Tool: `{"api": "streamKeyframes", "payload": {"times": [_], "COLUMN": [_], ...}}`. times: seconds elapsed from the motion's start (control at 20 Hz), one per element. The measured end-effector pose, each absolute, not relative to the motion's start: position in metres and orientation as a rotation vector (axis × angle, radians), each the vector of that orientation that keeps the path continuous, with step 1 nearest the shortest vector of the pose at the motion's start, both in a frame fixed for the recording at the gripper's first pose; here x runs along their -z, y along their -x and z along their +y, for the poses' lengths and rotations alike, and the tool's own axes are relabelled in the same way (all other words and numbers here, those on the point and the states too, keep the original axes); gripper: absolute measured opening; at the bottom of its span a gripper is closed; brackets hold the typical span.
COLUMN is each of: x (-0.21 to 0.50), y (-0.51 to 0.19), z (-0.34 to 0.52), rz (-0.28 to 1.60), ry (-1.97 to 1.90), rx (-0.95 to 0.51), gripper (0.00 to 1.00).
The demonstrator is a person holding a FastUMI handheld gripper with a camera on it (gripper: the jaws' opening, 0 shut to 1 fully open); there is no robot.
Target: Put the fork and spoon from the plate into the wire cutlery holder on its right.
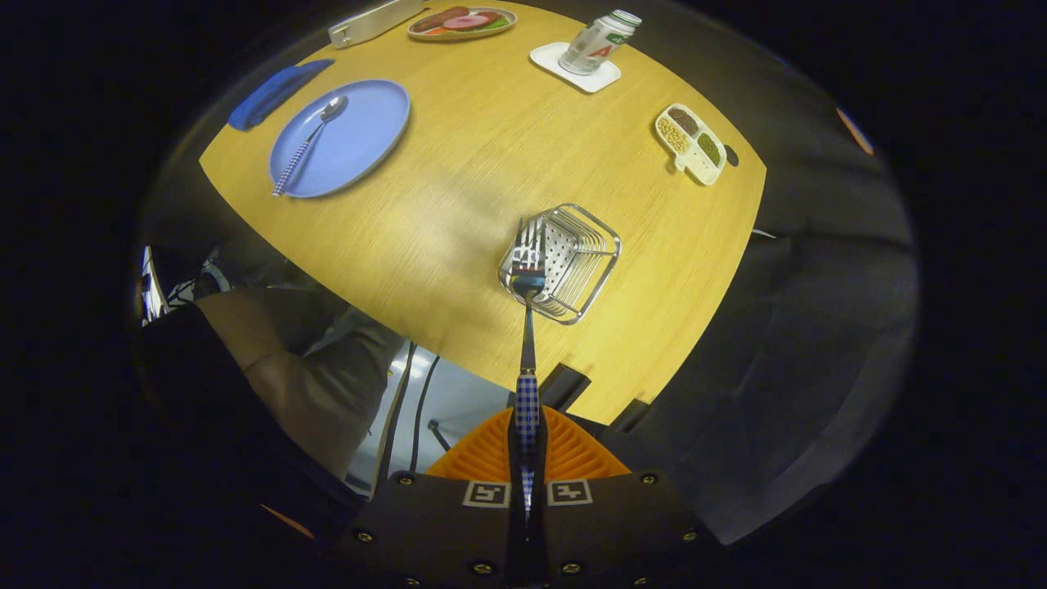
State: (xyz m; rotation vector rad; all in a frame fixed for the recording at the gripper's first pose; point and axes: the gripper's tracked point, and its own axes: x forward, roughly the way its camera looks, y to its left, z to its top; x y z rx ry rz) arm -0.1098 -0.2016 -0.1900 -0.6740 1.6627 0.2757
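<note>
Ribbed gripper (527, 446) pinches checkered-handled steel fork (528, 278), tines over square wire cutlery holder (572, 266)

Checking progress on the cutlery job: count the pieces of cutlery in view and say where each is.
2. The fork is clamped in the gripper, its tines over the wire cutlery holder. The spoon lies on the blue plate.

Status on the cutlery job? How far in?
Nothing is in the wire cutlery holder yet. In hand: the gripper is shut on the fork, tines over the holder's near rim. Left: drop it in, then fetch the spoon lying on the blue plate.
</note>
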Motion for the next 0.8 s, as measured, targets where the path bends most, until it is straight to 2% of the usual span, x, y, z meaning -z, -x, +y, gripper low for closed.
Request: {"api": "streamKeyframes", "payload": {"times": [0.8], "x": [0.231], "y": [0.074], "z": [-0.23], "rz": [1.851], "ry": [0.803], "rx": [-0.269], "gripper": [0.02]}}
